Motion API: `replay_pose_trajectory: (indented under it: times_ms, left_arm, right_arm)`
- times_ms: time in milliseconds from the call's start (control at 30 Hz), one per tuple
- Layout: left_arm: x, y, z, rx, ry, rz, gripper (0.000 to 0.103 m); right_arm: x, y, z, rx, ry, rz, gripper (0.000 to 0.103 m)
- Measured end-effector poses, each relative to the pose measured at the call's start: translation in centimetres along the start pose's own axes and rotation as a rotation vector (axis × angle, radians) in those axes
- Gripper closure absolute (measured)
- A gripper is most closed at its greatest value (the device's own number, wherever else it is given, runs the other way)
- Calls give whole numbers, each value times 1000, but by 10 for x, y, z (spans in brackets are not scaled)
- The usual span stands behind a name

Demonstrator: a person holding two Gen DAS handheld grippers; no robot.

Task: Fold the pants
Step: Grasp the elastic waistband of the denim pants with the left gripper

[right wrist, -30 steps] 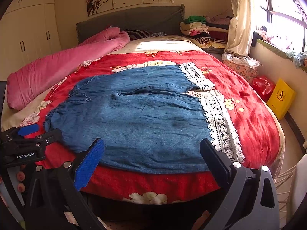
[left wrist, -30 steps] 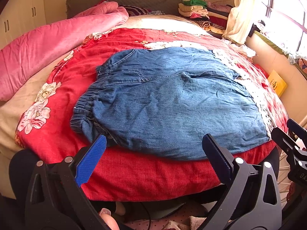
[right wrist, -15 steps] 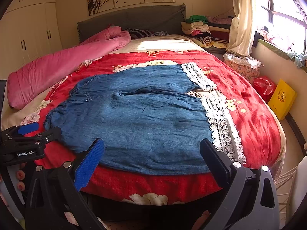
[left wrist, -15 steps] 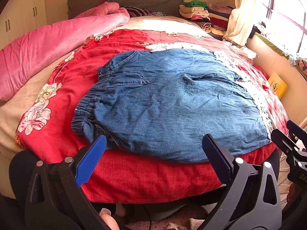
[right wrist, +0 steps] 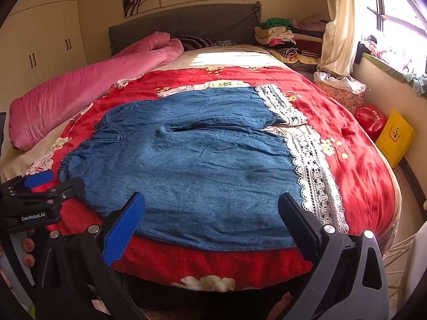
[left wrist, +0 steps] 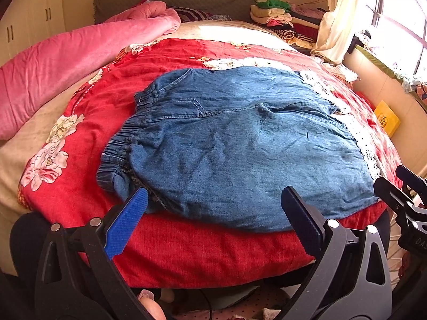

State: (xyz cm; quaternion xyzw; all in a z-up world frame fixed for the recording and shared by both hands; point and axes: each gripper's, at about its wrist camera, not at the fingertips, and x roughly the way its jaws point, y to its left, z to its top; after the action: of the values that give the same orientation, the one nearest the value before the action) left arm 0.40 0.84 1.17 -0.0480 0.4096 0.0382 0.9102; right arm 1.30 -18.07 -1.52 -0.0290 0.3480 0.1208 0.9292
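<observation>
Blue denim pants (left wrist: 240, 144) (right wrist: 192, 165) lie spread flat on the red floral bedspread (left wrist: 186, 245), elastic waistband (left wrist: 120, 146) to the left and white lace hems (right wrist: 312, 170) to the right. My left gripper (left wrist: 213, 202) hovers open just short of the near edge, close to the waistband corner, with nothing between its fingers. My right gripper (right wrist: 210, 205) is open too, over the near leg's edge, empty. Each gripper shows at the side of the other's view: the right (left wrist: 400, 186), the left (right wrist: 42, 186).
A rolled pink quilt (right wrist: 88, 93) lies along the bed's left side. Stacked folded clothes (right wrist: 277, 34) sit by the grey headboard. A yellow box (right wrist: 395, 141) and red bag (right wrist: 371, 117) stand on the floor at right, beneath the window. A white cupboard (right wrist: 45, 34) stands at the left wall.
Both grippers have crept slightly forward toward the near edge of the pants. The pants have not moved.
</observation>
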Motion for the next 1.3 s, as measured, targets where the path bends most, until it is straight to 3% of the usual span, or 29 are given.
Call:
replay_pose_trajectory:
  times_ms: [233, 400, 700, 867, 933, 1000, 1133, 1267, 1300]
  left_arm:
    - [12, 15, 16, -16, 1, -7, 9]
    - [33, 43, 47, -34, 19, -14, 9]
    - [93, 106, 113, 9, 47, 48, 9]
    - [132, 126, 136, -4, 101, -9, 10]
    - [144, 126, 141, 36, 100, 5, 16]
    - [157, 125, 146, 63, 114, -3, 32]
    - [180, 125, 154, 83, 138, -35, 49]
    - [192, 120, 158, 123, 131, -103, 96]
    - [192, 120, 159, 120, 125, -108, 96]
  right_arm:
    - [15, 1, 21, -24, 6, 42, 4]
    - [41, 1, 53, -34, 42, 137, 4]
    - [108, 15, 126, -140, 90, 237, 4]
    - [160, 33, 163, -236, 147, 245, 4]
    - [181, 42, 175, -289, 176, 261, 4]
    - [203, 51, 185, -327, 212, 257, 4]
    - [238, 70, 198, -404, 254, 266, 4]
    - [271, 86, 208, -483, 270, 279, 4]
    - [278, 89, 210, -494, 275, 283, 4]
